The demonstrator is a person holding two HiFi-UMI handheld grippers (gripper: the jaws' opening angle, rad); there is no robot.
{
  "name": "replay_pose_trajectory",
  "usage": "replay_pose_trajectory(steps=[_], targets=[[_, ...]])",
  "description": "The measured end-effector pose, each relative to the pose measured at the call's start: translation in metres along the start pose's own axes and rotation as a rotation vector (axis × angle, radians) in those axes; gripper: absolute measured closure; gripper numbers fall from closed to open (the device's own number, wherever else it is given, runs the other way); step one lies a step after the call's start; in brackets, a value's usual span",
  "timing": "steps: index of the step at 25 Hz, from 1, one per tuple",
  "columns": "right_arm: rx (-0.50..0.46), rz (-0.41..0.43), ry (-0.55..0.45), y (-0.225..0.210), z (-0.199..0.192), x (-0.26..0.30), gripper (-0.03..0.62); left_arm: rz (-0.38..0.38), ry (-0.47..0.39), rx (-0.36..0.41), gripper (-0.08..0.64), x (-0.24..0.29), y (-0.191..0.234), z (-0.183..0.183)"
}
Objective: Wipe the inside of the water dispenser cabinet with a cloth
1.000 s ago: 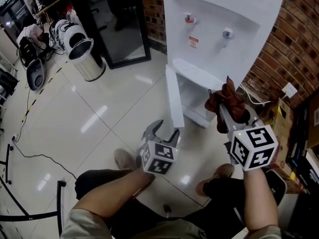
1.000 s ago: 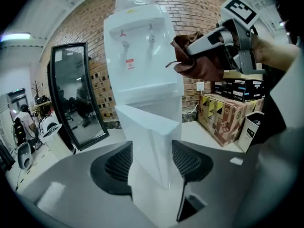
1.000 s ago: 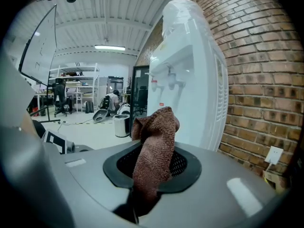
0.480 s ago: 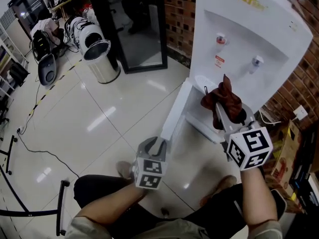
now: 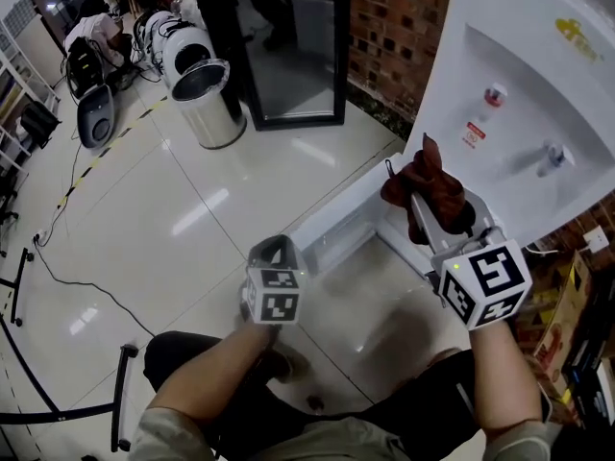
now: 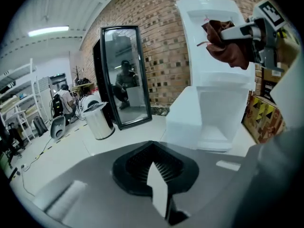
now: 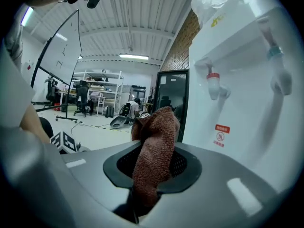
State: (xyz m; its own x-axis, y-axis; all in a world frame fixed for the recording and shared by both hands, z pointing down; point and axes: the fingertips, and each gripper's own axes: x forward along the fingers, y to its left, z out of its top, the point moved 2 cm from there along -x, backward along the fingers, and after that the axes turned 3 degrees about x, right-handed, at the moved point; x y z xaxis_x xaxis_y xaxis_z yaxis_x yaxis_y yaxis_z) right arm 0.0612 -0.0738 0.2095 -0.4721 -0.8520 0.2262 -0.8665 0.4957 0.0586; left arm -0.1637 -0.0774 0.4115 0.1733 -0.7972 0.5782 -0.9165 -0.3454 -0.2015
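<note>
Pinched between the jaws of the right gripper (image 7: 152,172): one rust-brown cloth (image 5: 428,185), nubbly terry, bunched and drooping over both pads, held in the air outside the cabinet. Pressed together at the left gripper (image 5: 275,252), with curved grey fingers meeting in a pointed loop. At 2 o'clock from the cloth, one white water dispenser (image 5: 538,75) of smooth, boxy plastic, with two spouts: a red tap (image 5: 494,95) and a blue tap (image 5: 550,157). At 9 o'clock from the cloth, one flat white cabinet door (image 5: 336,227) standing wide open. At 6 o'clock below the cloth in the left gripper view, the open cabinet (image 6: 223,120) with plain white walls. Farther out at 11 o'clock from the left gripper, one round shiny metal bin (image 5: 211,99). At 12, one tall black-framed mirror (image 5: 293,51) beside a rough brick wall (image 5: 394,22), on glossy pale floor tiles (image 5: 173,209).
</note>
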Motion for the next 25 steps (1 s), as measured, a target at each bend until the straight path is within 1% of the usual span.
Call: replay_pose_trajectory(steps=[2,3,5,7,10,12,14,16,18,20,23,24,25], targets=[[-0.014,-0.007,0.005,0.004,0.003,0.005,0.499,-0.007,-0.002,0.018,0.560,0.012,0.005,0.002],[-0.022,-0.013,0.009,0.006,0.003,0.007,0.499,-0.010,0.002,0.013,0.560,0.017,0.006,0.002],[-0.037,-0.026,0.025,0.008,0.000,0.008,0.499,-0.014,0.011,-0.023,0.560,0.023,0.010,0.006],[-0.048,-0.032,0.043,0.013,-0.004,0.004,0.499,-0.011,-0.008,-0.048,0.560,0.022,0.017,0.015],[-0.049,-0.038,0.049,0.018,-0.013,-0.006,0.499,0.010,-0.049,-0.061,0.560,0.010,0.032,0.023],[-0.046,-0.048,0.054,0.016,-0.017,-0.011,0.497,0.019,-0.066,-0.087,0.560,-0.003,0.040,0.022],[-0.057,-0.042,0.056,0.015,-0.016,-0.013,0.497,0.007,-0.090,-0.134,0.560,-0.020,0.046,0.022],[-0.052,-0.021,0.049,0.017,-0.011,-0.014,0.497,-0.029,-0.123,-0.169,0.553,-0.036,0.043,0.025],[-0.026,-0.003,0.028,0.018,-0.005,-0.013,0.495,-0.070,-0.156,-0.161,0.501,-0.052,0.031,0.032],[-0.003,0.011,-0.003,0.018,0.003,-0.008,0.495,-0.092,-0.167,-0.127,0.463,-0.066,0.018,0.036],[0.018,0.048,-0.029,0.022,0.013,-0.002,0.494,-0.108,-0.155,-0.094,0.429,-0.086,0.001,0.046],[0.028,0.058,-0.037,0.024,0.015,0.000,0.492,-0.121,-0.166,-0.087,0.419,-0.093,-0.006,0.055],[0.043,0.065,-0.045,0.025,0.016,0.001,0.492,-0.138,-0.195,-0.067,0.405,-0.099,-0.014,0.066]])
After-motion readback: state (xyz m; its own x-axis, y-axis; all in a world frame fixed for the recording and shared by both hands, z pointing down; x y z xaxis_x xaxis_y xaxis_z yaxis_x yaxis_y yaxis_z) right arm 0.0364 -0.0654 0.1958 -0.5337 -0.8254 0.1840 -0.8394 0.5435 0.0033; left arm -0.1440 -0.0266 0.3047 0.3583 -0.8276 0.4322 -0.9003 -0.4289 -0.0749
